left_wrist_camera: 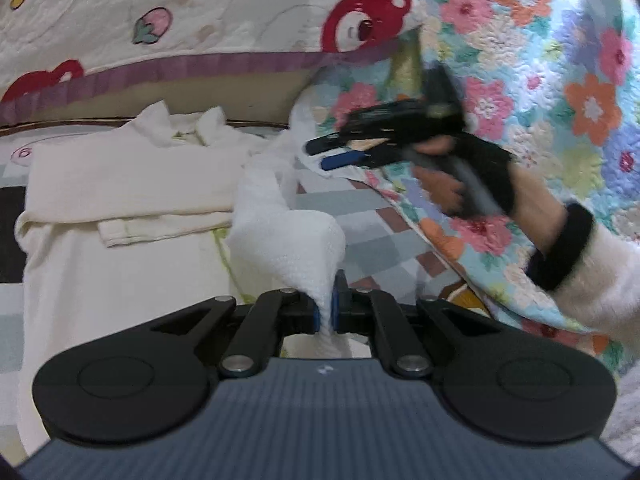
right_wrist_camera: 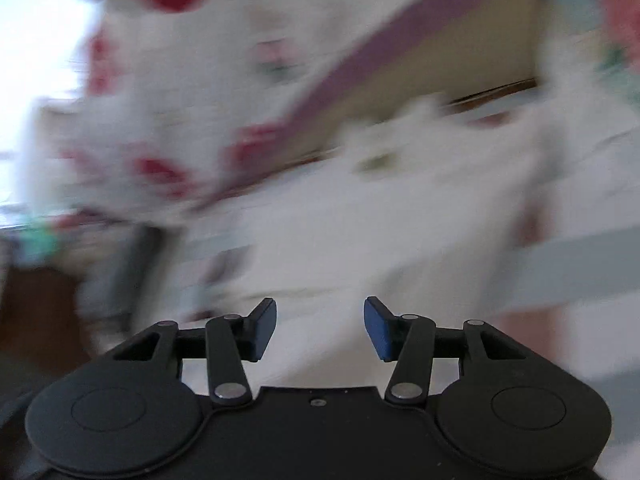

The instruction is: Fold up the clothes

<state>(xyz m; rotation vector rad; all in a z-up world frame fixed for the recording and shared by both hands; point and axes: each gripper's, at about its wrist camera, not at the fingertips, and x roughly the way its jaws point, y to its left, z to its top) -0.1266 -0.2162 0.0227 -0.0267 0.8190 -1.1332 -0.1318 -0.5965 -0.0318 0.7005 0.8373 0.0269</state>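
A cream-white garment lies partly folded on the bed, collar at the far end. My left gripper is shut on a raised white fold of the garment, lifted off the bed. My right gripper shows in the left wrist view, held by a gloved hand above the garment's right edge, its blue pads a little apart. In the right wrist view, which is heavily blurred, my right gripper is open and empty over the white garment.
A floral quilt is piled at the right. A white quilt with red bear and strawberry prints and a purple border hangs at the back. The bed cover is checked grey and pink.
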